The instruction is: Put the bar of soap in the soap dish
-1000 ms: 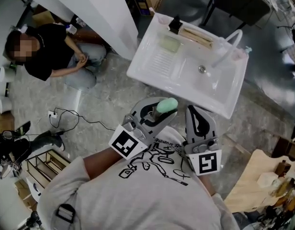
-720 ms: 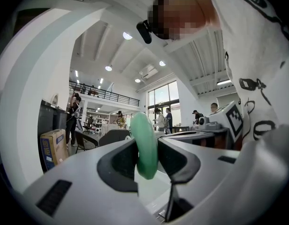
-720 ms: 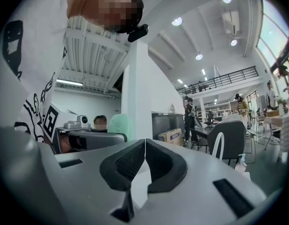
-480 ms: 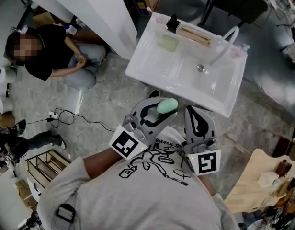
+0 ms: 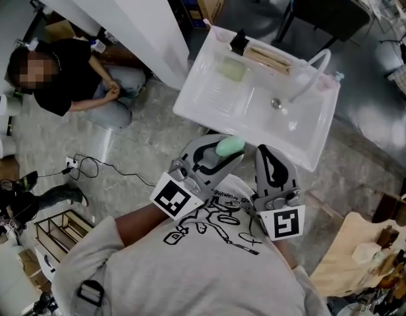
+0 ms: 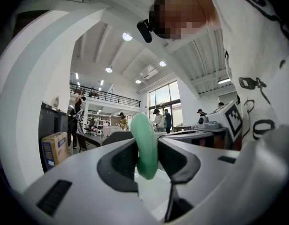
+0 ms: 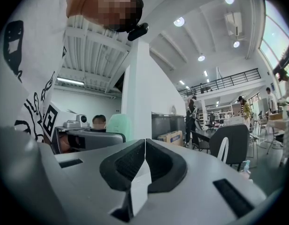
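Now: green bar of soap (image 6: 144, 146) clamped upright in the left gripper's (image 5: 216, 151) jaws, close to the person's chest | right gripper (image 7: 144, 146) jaws together, nothing between | pale soap dish (image 5: 233, 69) on white sink (image 5: 307, 151), well apart from the soap.

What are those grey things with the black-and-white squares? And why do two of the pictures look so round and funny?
They are two hand-held tools with jaws, like big tongs, and a person holds one in each hand. The picture looking down comes from a camera on the person's head. The round pictures come from a small camera riding on each tool. The left gripper pinches a green bar of soap in its jaws. The right gripper has its jaws shut on nothing. Ahead stands a white sink with a pale green soap dish on its ledge.
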Demonstrator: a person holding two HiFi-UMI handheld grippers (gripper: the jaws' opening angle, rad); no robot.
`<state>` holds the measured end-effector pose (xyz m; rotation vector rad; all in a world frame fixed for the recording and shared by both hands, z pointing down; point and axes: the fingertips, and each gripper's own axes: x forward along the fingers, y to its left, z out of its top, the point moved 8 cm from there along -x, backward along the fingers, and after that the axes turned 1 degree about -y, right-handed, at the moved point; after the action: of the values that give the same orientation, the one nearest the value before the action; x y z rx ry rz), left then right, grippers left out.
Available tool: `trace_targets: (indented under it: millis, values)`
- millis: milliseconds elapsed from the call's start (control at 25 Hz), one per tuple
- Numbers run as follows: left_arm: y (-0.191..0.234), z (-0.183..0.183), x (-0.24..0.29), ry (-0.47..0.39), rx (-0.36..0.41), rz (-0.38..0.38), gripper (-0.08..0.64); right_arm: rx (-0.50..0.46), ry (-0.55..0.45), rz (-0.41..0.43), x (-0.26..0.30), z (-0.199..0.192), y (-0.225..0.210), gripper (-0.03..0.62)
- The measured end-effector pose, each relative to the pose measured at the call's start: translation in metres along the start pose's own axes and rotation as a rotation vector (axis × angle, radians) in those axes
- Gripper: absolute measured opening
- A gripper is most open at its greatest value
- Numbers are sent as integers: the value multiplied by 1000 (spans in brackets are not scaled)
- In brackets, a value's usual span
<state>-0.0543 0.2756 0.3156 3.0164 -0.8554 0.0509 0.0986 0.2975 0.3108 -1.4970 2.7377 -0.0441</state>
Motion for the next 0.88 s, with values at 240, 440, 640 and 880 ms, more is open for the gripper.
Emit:
trace_targets:
  millis: [240,440,640,880]
  values:
    - [30,-2,3,-2,2,-2,126,-4,-2,5,30,-1,-2,23]
    - [59,-2,11,2,-1,-15,126,-5,16,-6,58,-1,-9,23]
    - [87,-3,16,-19,-30,-11,126,-12,23,-10,86,0,-13,23]
    - [123,-6,19,-25,-39,-10,126,-15,34,-5,123,-2,-18,23]
